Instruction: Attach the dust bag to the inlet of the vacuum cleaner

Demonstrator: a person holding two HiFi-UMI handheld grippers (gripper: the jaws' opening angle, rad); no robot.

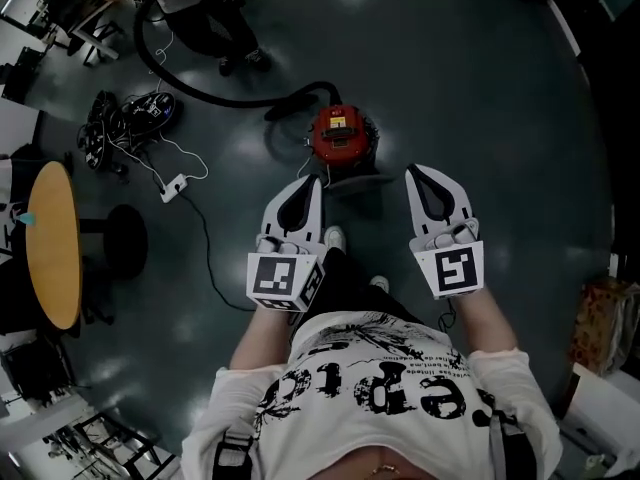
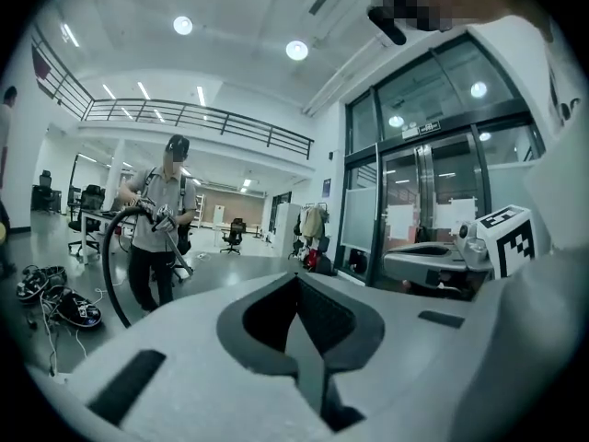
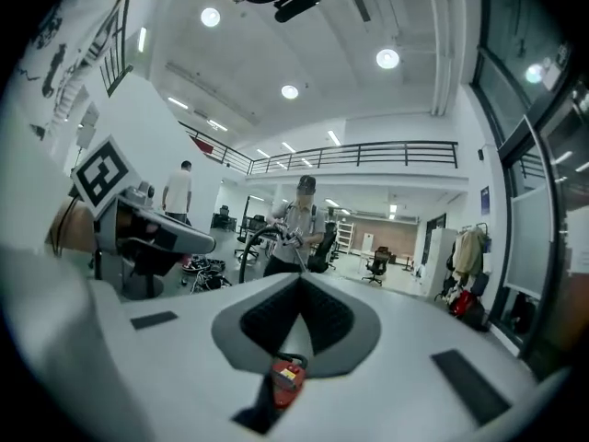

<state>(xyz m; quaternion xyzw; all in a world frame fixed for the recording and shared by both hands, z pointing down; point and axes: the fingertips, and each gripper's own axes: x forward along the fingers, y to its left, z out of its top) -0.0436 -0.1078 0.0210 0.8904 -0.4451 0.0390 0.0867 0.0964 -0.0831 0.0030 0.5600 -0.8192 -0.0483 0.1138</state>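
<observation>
The red canister vacuum cleaner [image 1: 340, 133] stands on the dark floor just ahead of my feet. Its black hose [image 1: 200, 90] curves off to a person [image 1: 195, 3] at the top left, who holds the far end. No dust bag shows in any view. My left gripper [image 1: 312, 180] and right gripper [image 1: 412, 171] are held up side by side above the vacuum, both shut with nothing in them. In the right gripper view the vacuum [image 3: 287, 376] shows small and red through the gap under the shut jaws of the right gripper [image 3: 302, 279]. The left gripper [image 2: 296, 276] points level across the hall.
A round wooden table [image 1: 55, 243] stands at the left. A power strip [image 1: 173, 187] with trailing cables lies on the floor beside a heap of gear [image 1: 125, 118]. A cardboard box [image 1: 603, 323] sits at the right edge. Glass doors [image 2: 433, 191] stand beyond the left gripper.
</observation>
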